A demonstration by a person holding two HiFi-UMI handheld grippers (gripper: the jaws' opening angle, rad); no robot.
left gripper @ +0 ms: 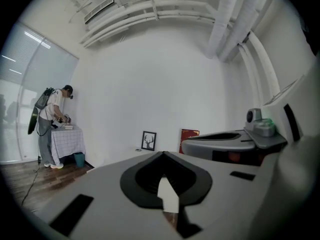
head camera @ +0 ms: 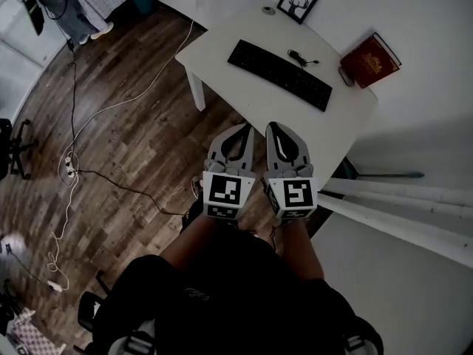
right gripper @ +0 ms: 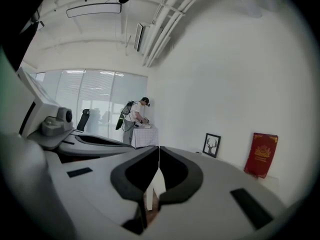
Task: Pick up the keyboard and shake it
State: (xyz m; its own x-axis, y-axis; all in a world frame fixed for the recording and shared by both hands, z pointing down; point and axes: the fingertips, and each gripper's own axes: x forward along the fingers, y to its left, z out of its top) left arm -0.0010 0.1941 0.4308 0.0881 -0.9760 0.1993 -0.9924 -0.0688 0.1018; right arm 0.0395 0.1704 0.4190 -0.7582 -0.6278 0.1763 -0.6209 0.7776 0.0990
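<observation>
The white table point(head camera: 222, 39) bears a black keyboard point(head camera: 279, 74), plus a red book point(head camera: 369, 60) and framed picture point(head camera: 298, 1) (both against the wall).

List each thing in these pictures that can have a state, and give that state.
keyboard, lying flat on the white table, not gripped.
left tongs, shut, empty.
right tongs, shut, empty.
red book, closed.
framed picture, upright against the wall.
</observation>
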